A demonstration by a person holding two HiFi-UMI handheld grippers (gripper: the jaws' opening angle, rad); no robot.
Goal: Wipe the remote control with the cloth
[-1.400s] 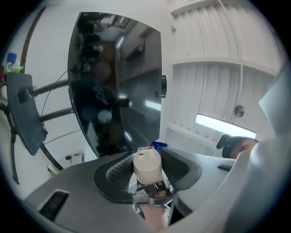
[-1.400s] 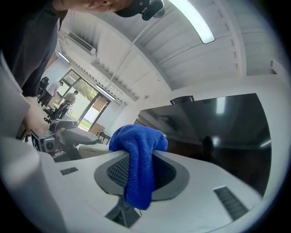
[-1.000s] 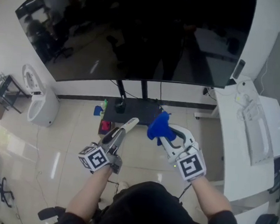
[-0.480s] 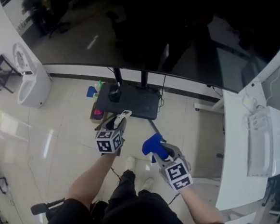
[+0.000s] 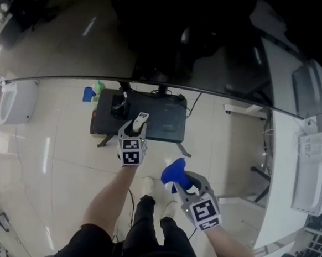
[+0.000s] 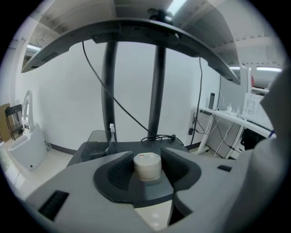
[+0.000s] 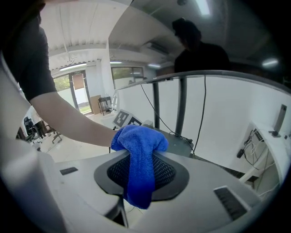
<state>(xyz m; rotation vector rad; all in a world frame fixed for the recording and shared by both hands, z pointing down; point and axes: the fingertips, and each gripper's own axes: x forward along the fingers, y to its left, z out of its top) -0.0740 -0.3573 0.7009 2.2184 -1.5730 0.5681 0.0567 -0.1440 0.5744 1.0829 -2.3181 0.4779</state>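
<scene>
Clamping white remote control (image 6: 147, 164) in left tongs (image 6: 148, 172), blue cloth (image 7: 138, 145) pinched in right tongs (image 7: 141, 175)

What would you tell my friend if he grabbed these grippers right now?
Left gripper: shut on the remote control, held out in front.
Right gripper: shut on the blue cloth, lower and to the right.
The cloth and the remote control are apart, not touching.
Done: both things are in the grippers.
Left: bring the cloth onto the remote control and wipe it.
</scene>
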